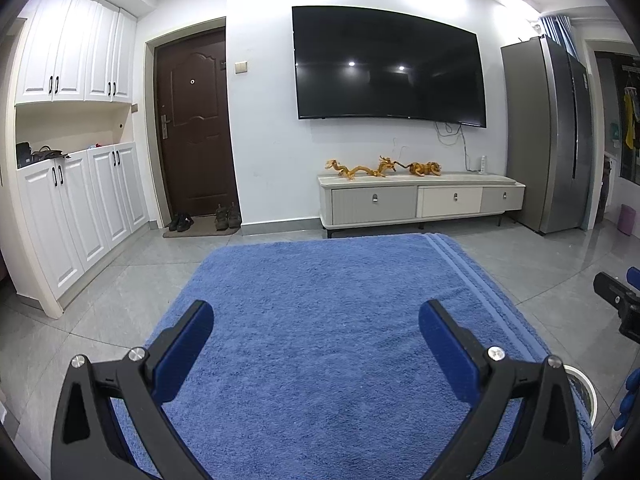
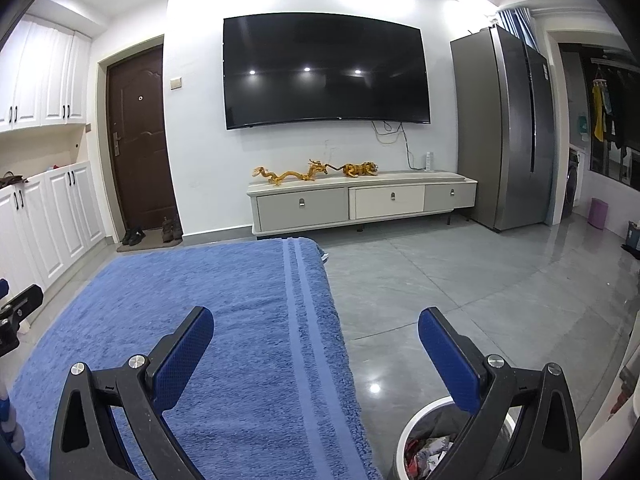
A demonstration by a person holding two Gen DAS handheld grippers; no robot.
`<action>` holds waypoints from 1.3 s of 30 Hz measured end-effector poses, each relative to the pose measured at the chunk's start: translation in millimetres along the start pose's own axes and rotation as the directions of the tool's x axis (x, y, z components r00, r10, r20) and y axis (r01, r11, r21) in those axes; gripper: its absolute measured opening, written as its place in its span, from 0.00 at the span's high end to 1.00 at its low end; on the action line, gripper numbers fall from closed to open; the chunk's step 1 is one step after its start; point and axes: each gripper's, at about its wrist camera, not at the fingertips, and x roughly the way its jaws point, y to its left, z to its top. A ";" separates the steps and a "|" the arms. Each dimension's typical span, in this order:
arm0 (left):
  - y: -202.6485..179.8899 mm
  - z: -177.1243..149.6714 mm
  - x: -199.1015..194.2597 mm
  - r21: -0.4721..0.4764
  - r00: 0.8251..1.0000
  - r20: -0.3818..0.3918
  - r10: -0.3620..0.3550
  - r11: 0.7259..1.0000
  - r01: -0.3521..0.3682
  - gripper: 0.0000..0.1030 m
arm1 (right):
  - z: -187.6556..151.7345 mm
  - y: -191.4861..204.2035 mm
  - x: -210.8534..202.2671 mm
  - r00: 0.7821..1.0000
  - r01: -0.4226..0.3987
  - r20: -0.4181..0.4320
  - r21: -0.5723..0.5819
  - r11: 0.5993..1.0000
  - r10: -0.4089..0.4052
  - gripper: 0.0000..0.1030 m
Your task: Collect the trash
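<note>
My left gripper (image 1: pixel 316 312) is open and empty above a blue towel-covered surface (image 1: pixel 320 320). My right gripper (image 2: pixel 316 320) is open and empty over the towel's right edge (image 2: pixel 224 320). A round white-rimmed trash bin (image 2: pixel 420 420) stands on the floor at the bottom right of the right wrist view, below my right finger, with crumpled trash (image 2: pixel 426 450) inside. A bit of the bin's rim (image 1: pixel 586 390) shows in the left wrist view. No loose trash shows on the towel.
A wall TV (image 1: pixel 388 64) hangs above a low white cabinet (image 1: pixel 420 200) with golden figurines (image 1: pixel 384 168). A grey fridge (image 2: pixel 504 128) stands right, a brown door (image 1: pixel 194 120) and white cupboards (image 1: pixel 80 200) left. A small purple bin (image 2: pixel 599 213) is far right.
</note>
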 end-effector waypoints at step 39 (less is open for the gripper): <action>-7.6 -4.4 10.4 0.005 0.999 -0.040 -0.005 1.000 0.005 0.00 | -0.6 -14.1 1.8 0.999 0.040 0.007 0.006 0.999 -0.040 0.00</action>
